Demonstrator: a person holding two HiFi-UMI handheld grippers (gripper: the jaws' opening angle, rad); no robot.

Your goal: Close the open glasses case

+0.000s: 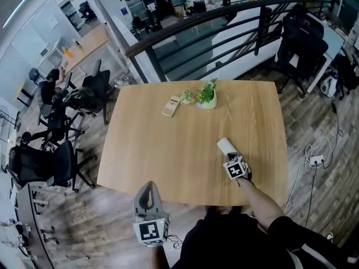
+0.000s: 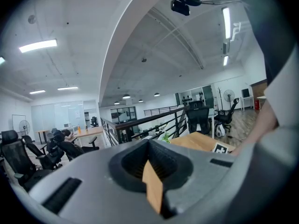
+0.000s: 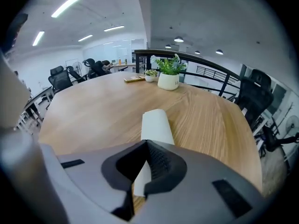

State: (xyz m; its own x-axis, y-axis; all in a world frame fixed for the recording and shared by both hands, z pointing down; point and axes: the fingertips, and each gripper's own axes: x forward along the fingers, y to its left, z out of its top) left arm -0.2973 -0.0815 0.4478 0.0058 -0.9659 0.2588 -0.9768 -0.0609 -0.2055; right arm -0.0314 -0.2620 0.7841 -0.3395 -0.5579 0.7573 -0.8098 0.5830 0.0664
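Two pairs of jaws were seen pressed together, with nothing gripped between them. The right gripper [image 3: 147,142] was tilted down over the near end of the white glasses case [image 3: 156,125]; whether it touched the case could not be judged. The case lay, seemingly closed, on the wooden table [image 3: 93,111], toward its near right part. The left gripper [image 2: 148,141] was held off the table's near edge, well apart from the case. Near the far edge, a potted plant [image 1: 207,97], a smaller plant [image 1: 187,96] and a flat beige device [image 1: 171,106] were set close together.

The right gripper [image 1: 229,155] hides the near end of the glasses case [image 1: 225,145].
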